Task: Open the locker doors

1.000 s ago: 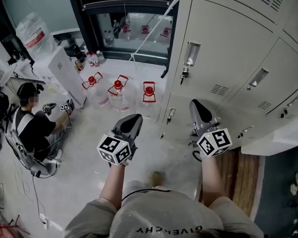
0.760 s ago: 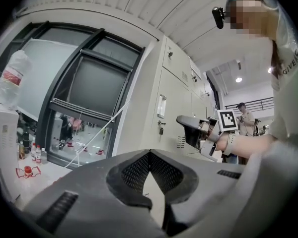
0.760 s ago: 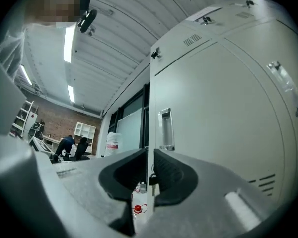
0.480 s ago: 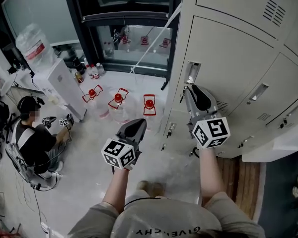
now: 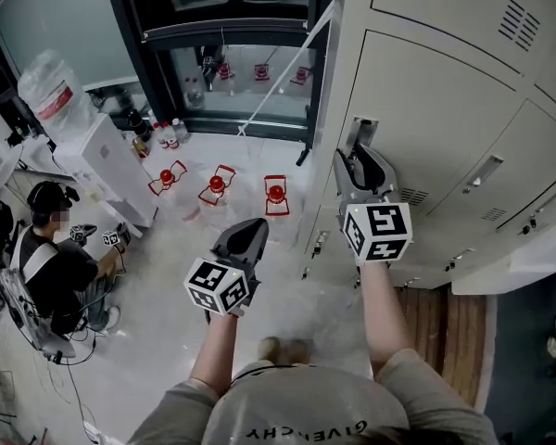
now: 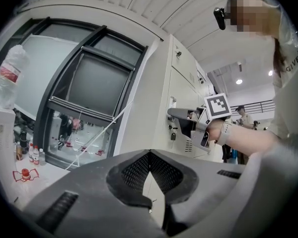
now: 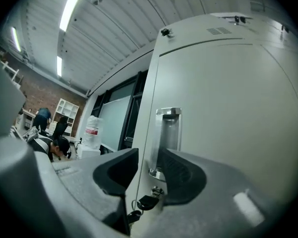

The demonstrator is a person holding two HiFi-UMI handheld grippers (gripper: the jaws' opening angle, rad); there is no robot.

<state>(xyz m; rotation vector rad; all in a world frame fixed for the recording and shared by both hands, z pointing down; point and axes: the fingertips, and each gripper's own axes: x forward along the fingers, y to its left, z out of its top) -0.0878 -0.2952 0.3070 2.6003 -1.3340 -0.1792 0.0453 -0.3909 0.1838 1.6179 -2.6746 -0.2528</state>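
Observation:
The beige locker bank fills the right of the head view, and its doors look closed. My right gripper (image 5: pixel 354 148) is raised to the metal recessed handle (image 5: pixel 362 126) on a tall door (image 5: pixel 445 109). In the right gripper view its jaws (image 7: pixel 148 168) are opening, and the lower end of the handle (image 7: pixel 168 133) shows in the gap just ahead of them. The pads do not press on it. A key (image 7: pixel 145 202) hangs in the lock below. My left gripper (image 5: pixel 254 224) hangs in the air left of the lockers, shut and empty (image 6: pixel 149 153).
More doors with handles (image 5: pixel 482 170) lie to the right. On the floor at the left sit a person (image 5: pixel 51 258), a white cabinet (image 5: pixel 111 160) and red-capped water bottles (image 5: pixel 216 185). A dark-framed window (image 5: pixel 232 54) is behind. A wooden strip (image 5: pixel 440 318) runs below the lockers.
My right gripper has risen from the lower locker door up to the handle of the door above. The left gripper has barely moved.

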